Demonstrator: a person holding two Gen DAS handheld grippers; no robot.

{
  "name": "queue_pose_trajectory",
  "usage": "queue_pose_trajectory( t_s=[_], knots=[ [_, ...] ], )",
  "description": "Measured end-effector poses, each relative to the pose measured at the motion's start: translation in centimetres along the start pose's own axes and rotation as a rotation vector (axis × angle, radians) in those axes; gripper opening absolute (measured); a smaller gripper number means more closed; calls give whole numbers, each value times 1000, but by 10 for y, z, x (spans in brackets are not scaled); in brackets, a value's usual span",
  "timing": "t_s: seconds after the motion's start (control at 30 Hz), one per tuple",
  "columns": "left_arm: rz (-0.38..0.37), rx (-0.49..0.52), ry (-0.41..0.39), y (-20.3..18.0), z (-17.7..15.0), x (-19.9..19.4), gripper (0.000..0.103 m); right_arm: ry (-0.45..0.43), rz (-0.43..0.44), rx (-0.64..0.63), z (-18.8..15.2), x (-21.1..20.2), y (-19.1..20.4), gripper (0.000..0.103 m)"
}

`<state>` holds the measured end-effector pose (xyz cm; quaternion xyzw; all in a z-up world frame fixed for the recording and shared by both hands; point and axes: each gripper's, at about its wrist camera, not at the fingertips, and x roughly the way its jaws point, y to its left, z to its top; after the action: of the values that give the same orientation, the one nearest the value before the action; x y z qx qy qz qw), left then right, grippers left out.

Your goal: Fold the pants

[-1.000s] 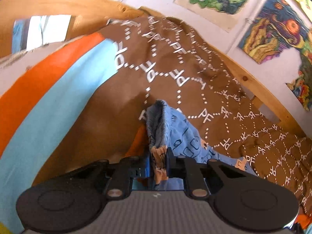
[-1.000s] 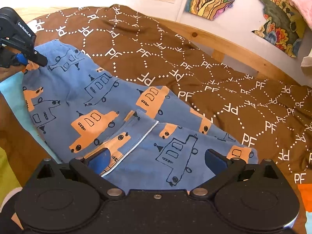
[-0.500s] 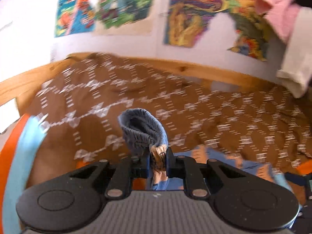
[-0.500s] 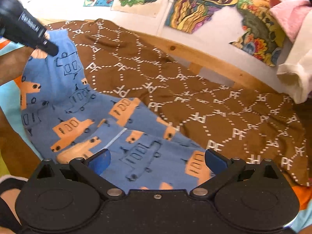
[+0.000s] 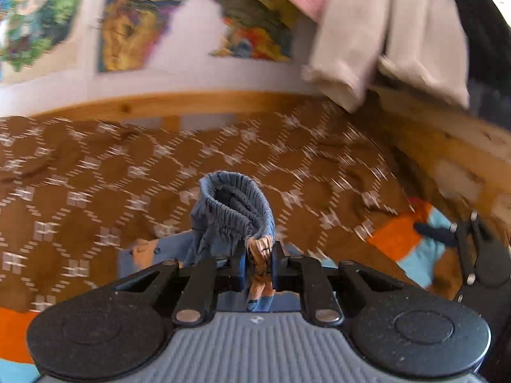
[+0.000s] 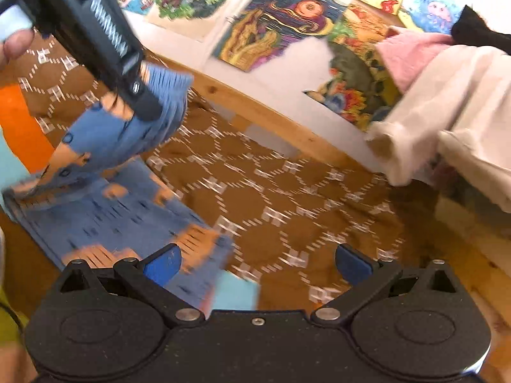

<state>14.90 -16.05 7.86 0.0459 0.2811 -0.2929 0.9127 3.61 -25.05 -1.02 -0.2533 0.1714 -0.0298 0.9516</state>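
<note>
Pants (image 6: 105,134), small and blue with an orange vehicle print, hang lifted by their gathered elastic waistband from the left gripper (image 5: 258,263), whose jaws are clamped tight on a bunched pinch of the fabric. In the left wrist view the waistband (image 5: 236,204) loops up just ahead of the fingertips, above a brown bedspread (image 5: 95,175) patterned with white dotted hexagons. From the right wrist view, the left gripper (image 6: 140,95) appears up and to the left, with the lower part of the pants draped down from it onto the bedspread (image 6: 303,210) and reaching just in front of the right gripper (image 6: 257,260). That right gripper hovers with its blue-padded jaws wide apart and nothing between them; the left pad (image 6: 163,263) sits over the edge of the cloth. Beyond both grippers runs a wooden bed rail (image 6: 271,118), a wall hung with colourful drawings (image 6: 287,22), and cream and pink garments (image 6: 447,102) hanging at the far right. The step in hand looks like carrying the waistband end over to make a fold. The next move likely calls for laying the waistband down squarely on the rest of the pants, with the free gripper steadying or smoothing the cloth.
</note>
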Motion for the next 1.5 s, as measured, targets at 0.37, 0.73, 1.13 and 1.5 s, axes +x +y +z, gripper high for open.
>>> queue_pose_trajectory(
  t_s=[0.37, 0.73, 1.13, 1.5],
  knots=[
    [-37, 80, 99, -24, -50, 31, 60, 149, -85, 73, -43, 0, -48, 102],
    [17, 188, 133, -13, -83, 14, 46, 170, 215, 481, -17, 28, -69, 102],
    [2, 236, 105, -20, -93, 13, 12, 177, 417, 497, 16, 90, -41, 63],
    [-20, 187, 86, -15, -88, 7, 2, 191, 464, 580, 10, 97, -43, 8]
  ],
)
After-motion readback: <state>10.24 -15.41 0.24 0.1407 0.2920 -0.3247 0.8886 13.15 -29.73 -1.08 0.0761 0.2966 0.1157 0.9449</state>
